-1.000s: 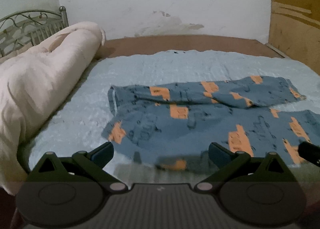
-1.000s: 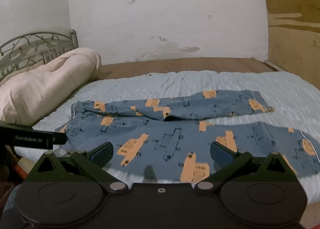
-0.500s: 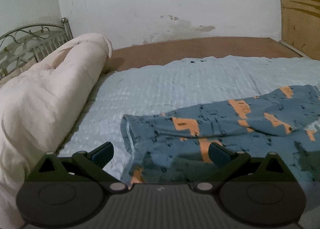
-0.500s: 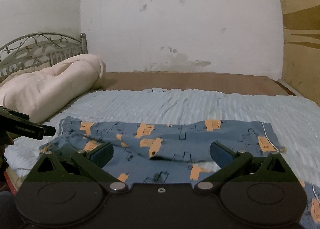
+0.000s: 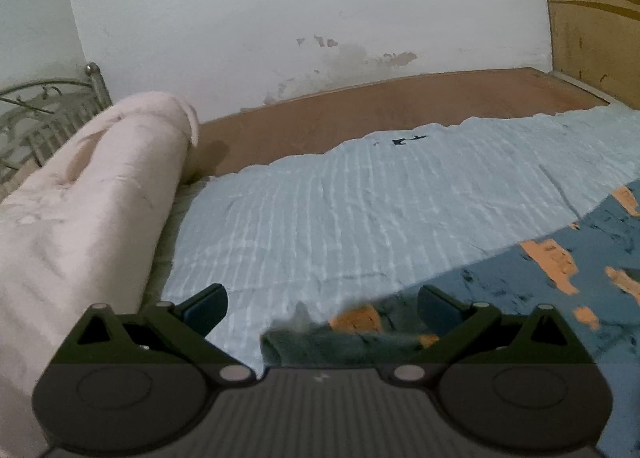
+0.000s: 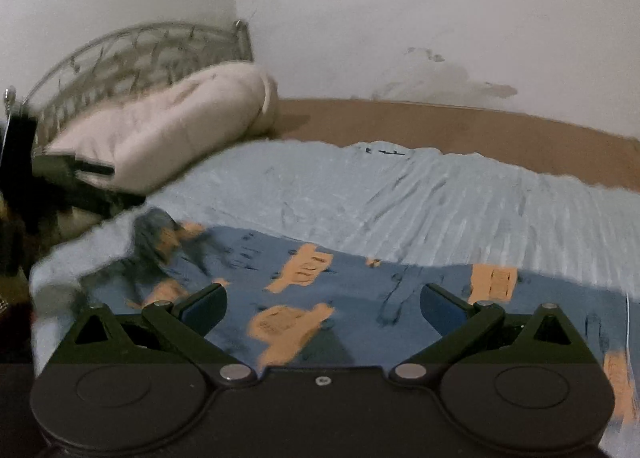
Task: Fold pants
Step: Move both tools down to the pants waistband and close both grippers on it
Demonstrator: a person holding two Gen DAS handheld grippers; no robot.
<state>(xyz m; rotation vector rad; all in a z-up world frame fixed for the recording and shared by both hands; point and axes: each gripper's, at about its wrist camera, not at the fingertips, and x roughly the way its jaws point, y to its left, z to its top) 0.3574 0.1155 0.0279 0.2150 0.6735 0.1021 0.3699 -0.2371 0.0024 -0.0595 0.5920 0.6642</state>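
Observation:
Blue pants with orange prints (image 6: 360, 278) lie spread on a light blue bedsheet (image 6: 400, 194). In the left wrist view the pants (image 5: 560, 278) fill the lower right, with the waist corner between my fingers. My left gripper (image 5: 322, 308) is open, low over that waist corner; it also shows at the far left of the right wrist view (image 6: 72, 178). My right gripper (image 6: 322, 306) is open, low over the middle of the pants, with nothing in it.
A rolled cream duvet (image 5: 80, 210) lies along the left side of the bed by a metal headboard (image 6: 132, 54). Bare brown mattress (image 5: 400, 106) runs along the white wall. A wooden panel (image 5: 592, 10) stands at the right.
Both grippers moved forward and down, close over the pants. The left one came to the waist corner; the right one swung left. Both stayed open.

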